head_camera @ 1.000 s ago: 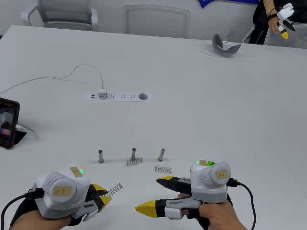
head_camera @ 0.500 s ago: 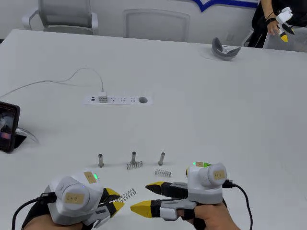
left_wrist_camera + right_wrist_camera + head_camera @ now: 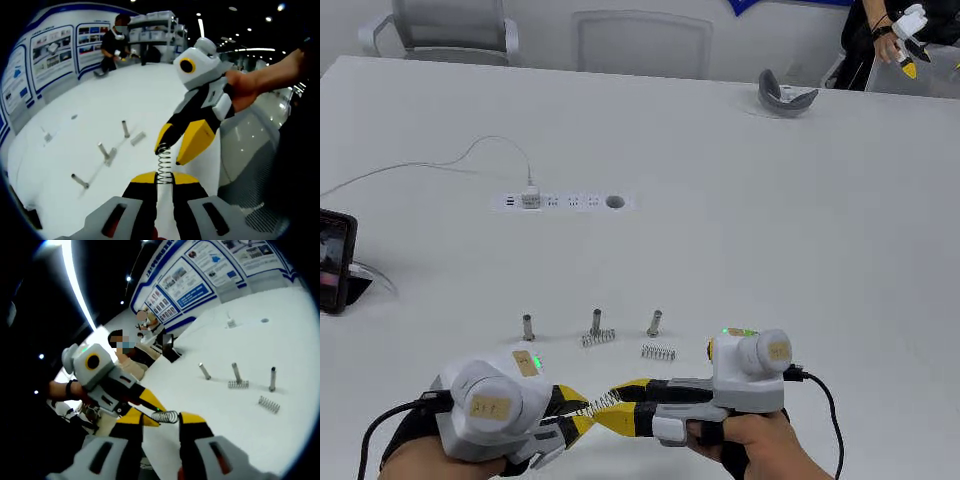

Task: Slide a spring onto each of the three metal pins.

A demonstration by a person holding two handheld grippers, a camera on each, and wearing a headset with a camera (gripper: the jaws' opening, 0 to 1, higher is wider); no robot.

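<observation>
Silvery wire spring point(image 3: 598, 405) hangs in the air btwn the two grippers, just over the tabletop point(image 3: 800, 250). The left gripper point(image 3: 163, 177) is clenched on its near end. The long axis runs straight out from those tips twd the right gripper point(image 3: 620, 402), so in head view it points up and to the right, nearly level. The coil is thin, open-wound and straight.

The right gripper's jaws stand apart w/ nothing clamped. The spring's free end reaches into that gap and meets one yellow-tipped jaw, as seen in the left gripper view.

Beyond both grippers, 3 metal pins stand upright in a row: left pin point(image 3: 528, 326), middle pin point(image 3: 596, 321), right pin point(image 3: 655, 322). A second spring point(image 3: 599, 338) lies flat right at the middle pin's base, axis approx along the row. A third spring point(image 3: 659, 352) lies flat just ahead of the right gripper, on the near side of the right pin, axis approx the same way. Further out past the pins sits a white power strip point(image 3: 560, 201) w/ a cable.
</observation>
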